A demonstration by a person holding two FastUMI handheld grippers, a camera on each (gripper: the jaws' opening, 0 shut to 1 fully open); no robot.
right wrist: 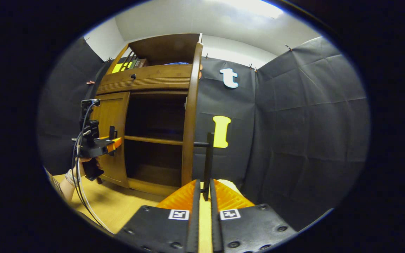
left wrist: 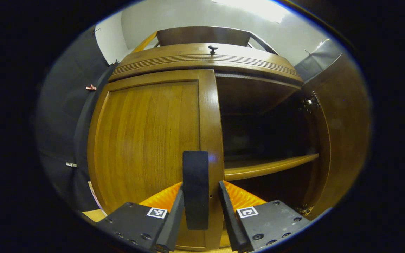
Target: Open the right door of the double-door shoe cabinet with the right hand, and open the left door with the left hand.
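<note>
Black bar handle (left wrist: 195, 189) of left door (left wrist: 146, 140) sits between left tool (left wrist: 197, 211) fingers; jaws spread wider than handle, gaps both sides, nothing gripped. Left door closed, flush with cabinet frame. Right tool (right wrist: 202, 196) pinched on thin dark handle (right wrist: 208, 165) of right door (right wrist: 188, 116); that door swung wide, edge-on. Beyond: shelf (left wrist: 269, 167), dark interior, drawer knob (left wrist: 212, 48) above. Step in hand, judged: right door done, left door grasp pending. Next: close left jaws on handle, pull outward along hinge arc.
</note>
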